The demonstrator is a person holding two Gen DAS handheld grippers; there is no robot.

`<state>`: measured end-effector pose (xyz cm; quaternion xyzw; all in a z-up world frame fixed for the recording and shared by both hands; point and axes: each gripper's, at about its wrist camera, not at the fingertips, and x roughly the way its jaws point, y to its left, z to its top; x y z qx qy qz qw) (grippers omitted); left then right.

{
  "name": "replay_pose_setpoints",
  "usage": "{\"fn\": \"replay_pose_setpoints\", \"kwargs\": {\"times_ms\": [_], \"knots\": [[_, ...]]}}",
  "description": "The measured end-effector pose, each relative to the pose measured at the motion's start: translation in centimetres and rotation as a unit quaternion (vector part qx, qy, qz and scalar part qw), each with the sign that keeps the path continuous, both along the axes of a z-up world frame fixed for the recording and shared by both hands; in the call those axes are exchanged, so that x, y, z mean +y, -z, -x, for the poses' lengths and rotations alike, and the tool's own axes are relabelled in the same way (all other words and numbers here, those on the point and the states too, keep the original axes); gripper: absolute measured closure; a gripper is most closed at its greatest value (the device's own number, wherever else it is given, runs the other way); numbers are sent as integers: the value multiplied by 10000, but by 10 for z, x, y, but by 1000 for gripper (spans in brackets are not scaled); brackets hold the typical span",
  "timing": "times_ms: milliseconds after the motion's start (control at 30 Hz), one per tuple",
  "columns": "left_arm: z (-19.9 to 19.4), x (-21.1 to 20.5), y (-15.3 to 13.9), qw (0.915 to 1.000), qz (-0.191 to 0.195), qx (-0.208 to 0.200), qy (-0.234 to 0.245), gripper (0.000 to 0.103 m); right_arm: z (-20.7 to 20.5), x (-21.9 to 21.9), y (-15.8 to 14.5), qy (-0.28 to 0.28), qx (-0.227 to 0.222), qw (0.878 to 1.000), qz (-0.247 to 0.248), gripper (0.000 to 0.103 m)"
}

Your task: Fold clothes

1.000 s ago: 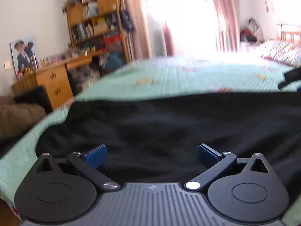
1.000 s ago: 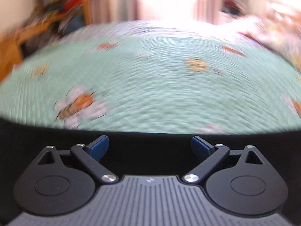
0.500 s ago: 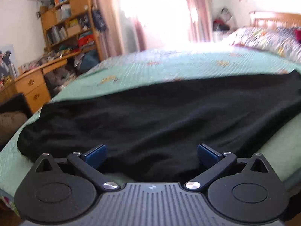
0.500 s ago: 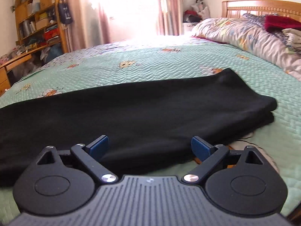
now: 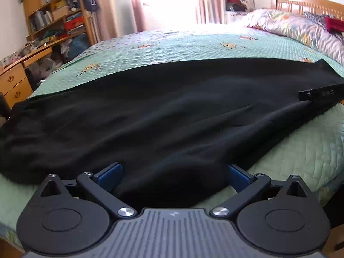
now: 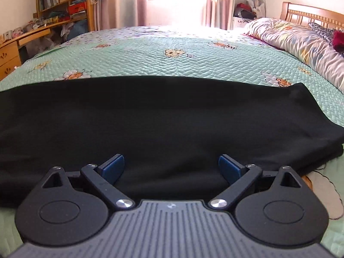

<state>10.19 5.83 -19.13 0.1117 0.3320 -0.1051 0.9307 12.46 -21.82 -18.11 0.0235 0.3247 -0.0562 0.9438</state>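
A long black garment [image 5: 163,116] lies folded lengthwise across the near side of a bed with a green quilted cover [image 5: 193,49]. My left gripper [image 5: 173,175] is open, held low over the garment's near edge, with black cloth bulging between its blue pads. My right gripper [image 6: 171,166] is open too, just above the near edge of the same garment [image 6: 150,116], whose right end shows stacked layers. A black part of the right gripper [image 5: 320,94] shows at the right edge of the left wrist view.
A rumpled floral duvet [image 6: 301,43] and a wooden headboard [image 6: 311,14] are at the right. A wooden desk with drawers [image 5: 15,81] and cluttered shelves [image 5: 56,10] stand at the left. A bright curtained window [image 6: 176,0] is beyond the bed.
Both views have pulled back and steadied: a second ago the cameras were close to the cloth and blurred. The whole length of the black garment now shows. Both grippers stayed open.
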Motion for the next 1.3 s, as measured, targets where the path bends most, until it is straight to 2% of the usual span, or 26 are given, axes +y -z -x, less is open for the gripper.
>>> {"fn": "replay_pose_setpoints", "kwargs": {"times_ms": [167, 800, 933, 1033, 1100, 1133, 1233, 1300], "knots": [[5, 0, -1, 10000, 66, -15, 57, 1, 16, 1, -6, -33, -77, 10000, 4, 8], [1, 0, -9, 9997, 225, 13, -2, 1, 7, 17, -8, -56, -49, 10000, -1, 8], [1, 3, -12, 9997, 260, -16, -45, 1, 15, 10, -8, 15, -137, 9997, -180, 8], [2, 5, -13, 9995, 313, -27, -104, 1, 27, -5, -11, 151, -303, 9986, -401, 8], [1, 6, -14, 9993, 350, -16, -138, 1, 37, -24, -12, 286, -439, 9962, -694, 8], [1, 6, -14, 9993, 357, -6, -145, 1, 43, -41, -11, 423, -563, 9923, -1017, 8], [0, 6, -13, 9992, 362, 23, -158, 1, 62, -92, -9, 862, -958, 9700, -2059, 8], [-1, 5, -14, 9992, 373, 35, -158, 1, 72, -129, -4, 1244, -1161, 9442, -2821, 8]]}}
